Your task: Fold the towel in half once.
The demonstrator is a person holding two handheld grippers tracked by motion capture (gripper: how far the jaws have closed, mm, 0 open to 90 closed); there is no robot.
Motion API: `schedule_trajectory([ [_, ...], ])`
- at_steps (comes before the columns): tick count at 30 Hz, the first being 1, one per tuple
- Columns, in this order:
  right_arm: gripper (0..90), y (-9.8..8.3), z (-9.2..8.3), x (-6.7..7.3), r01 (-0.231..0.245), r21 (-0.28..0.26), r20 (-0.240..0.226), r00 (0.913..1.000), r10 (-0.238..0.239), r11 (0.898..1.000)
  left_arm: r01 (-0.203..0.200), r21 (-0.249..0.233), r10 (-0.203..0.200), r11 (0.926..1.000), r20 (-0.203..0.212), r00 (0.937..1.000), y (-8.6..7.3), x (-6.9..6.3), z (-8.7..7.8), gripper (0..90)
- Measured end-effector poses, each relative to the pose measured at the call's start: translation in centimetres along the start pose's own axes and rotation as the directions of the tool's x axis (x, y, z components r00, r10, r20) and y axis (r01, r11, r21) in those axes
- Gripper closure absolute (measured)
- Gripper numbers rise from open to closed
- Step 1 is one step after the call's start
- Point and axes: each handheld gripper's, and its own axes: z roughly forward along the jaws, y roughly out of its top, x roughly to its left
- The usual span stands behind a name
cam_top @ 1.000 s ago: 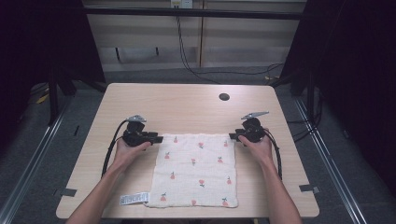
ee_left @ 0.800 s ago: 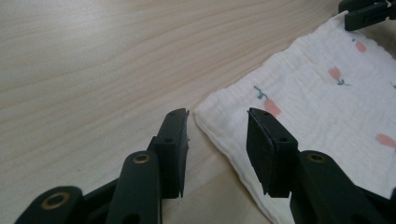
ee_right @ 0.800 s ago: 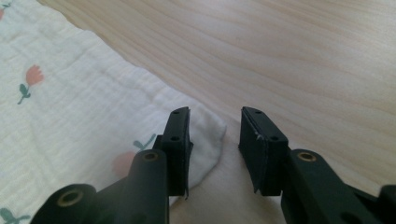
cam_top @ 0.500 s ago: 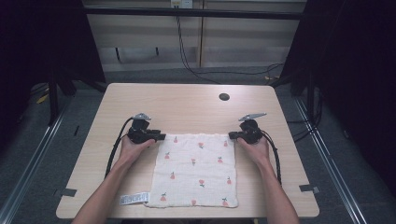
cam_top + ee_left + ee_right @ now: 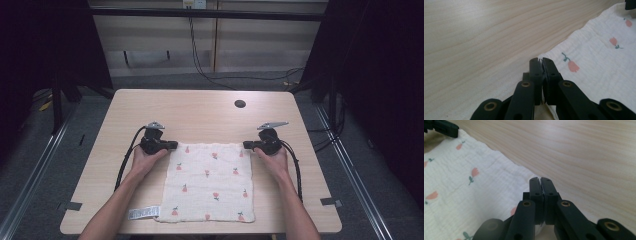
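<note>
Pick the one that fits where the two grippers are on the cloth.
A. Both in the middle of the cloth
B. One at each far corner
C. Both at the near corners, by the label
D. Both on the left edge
B: in the high view the left gripper and the right gripper sit at the two far corners of the cloth, jaws closed on its edge.

The cloth (image 5: 210, 182) is coloured white and is dotted with small pink flowers on green stems. The table (image 5: 200, 112) is made of pale wood with wavy lines. Both grippers are black.
</note>
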Motion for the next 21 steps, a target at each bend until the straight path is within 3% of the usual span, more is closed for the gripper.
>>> schedule_trajectory([
  [3, 88.9, 0.2, -0.8, 0.2, -0.003, -0.055, -0.027, 0.9996, 0.001, 0.999, -0.009, -0.003, 0.009, 1.0, 0.007, 0.9999, -0.1, -0.3, -0.3, 87.3],
  [8, 88.9, 0.0, -1.8, 0.6, 0.002, -0.091, -0.044, 0.999, -0.006, 0.996, -0.006, -0.035, 0.007, 0.9994, 0.018, 0.9998, 0.1, -0.4, -1.3, 87.3],
  [11, 88.9, -0.1, -2.2, 0.8, 0.017, -0.08, -0.032, 0.9993, -0.02, 0.997, -0.02, -0.057, 0.022, 0.9982, 0.031, 0.9993, 0.3, -0.9, -1.9, 87.3],
  [13, 88.9, 0.0, -2.6, 0.7, -0.001, -0.108, -0.053, 0.9986, -0.004, 0.994, -0.023, -0.078, 0.027, 0.9967, 0.048, 0.9985, 0.4, -1.1, -2.2, 87.2],
  [16, 88.9, 0.0, -2.7, 0.7, -0.012, -0.108, -0.056, 0.9984, 0.006, 0.994, -0.027, -0.104, 0.034, 0.9943, 0.063, 0.9975, 0.6, -1.4, -2.9, 87.2],
  [21, 88.9, 0.2, -3.4, 1.2, -0.003, -0.13, -0.066, 0.9978, -0.006, 0.992, -0.039, -0.128, 0.048, 0.991, 0.073, 0.9962, 0.8, -1.9, -3.9, 87.3],
])
